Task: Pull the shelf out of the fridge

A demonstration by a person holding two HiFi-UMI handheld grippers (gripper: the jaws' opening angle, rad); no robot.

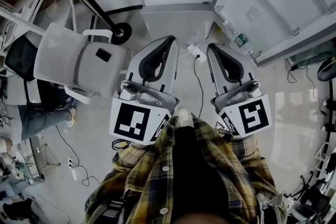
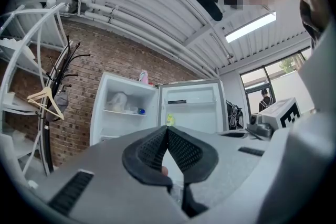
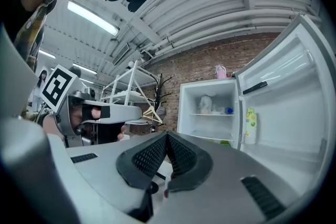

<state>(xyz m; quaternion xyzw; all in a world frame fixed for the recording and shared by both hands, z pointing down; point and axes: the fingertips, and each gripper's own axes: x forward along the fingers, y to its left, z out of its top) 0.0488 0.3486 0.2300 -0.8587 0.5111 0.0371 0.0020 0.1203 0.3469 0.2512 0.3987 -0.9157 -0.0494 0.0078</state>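
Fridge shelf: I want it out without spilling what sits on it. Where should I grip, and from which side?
Likely the front edge of the shelf, straight from the front: it lies level, fridge walls close both sides, the door stands swung aside. Pull level; things rest on it.

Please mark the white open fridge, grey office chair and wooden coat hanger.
white open fridge (image 3: 207, 126): right gripper view, bare back wall.
grey office chair (image 1: 58, 57): head view, left grey panel.
wooden coat hanger (image 2: 54, 106): left gripper view, sloping arm.
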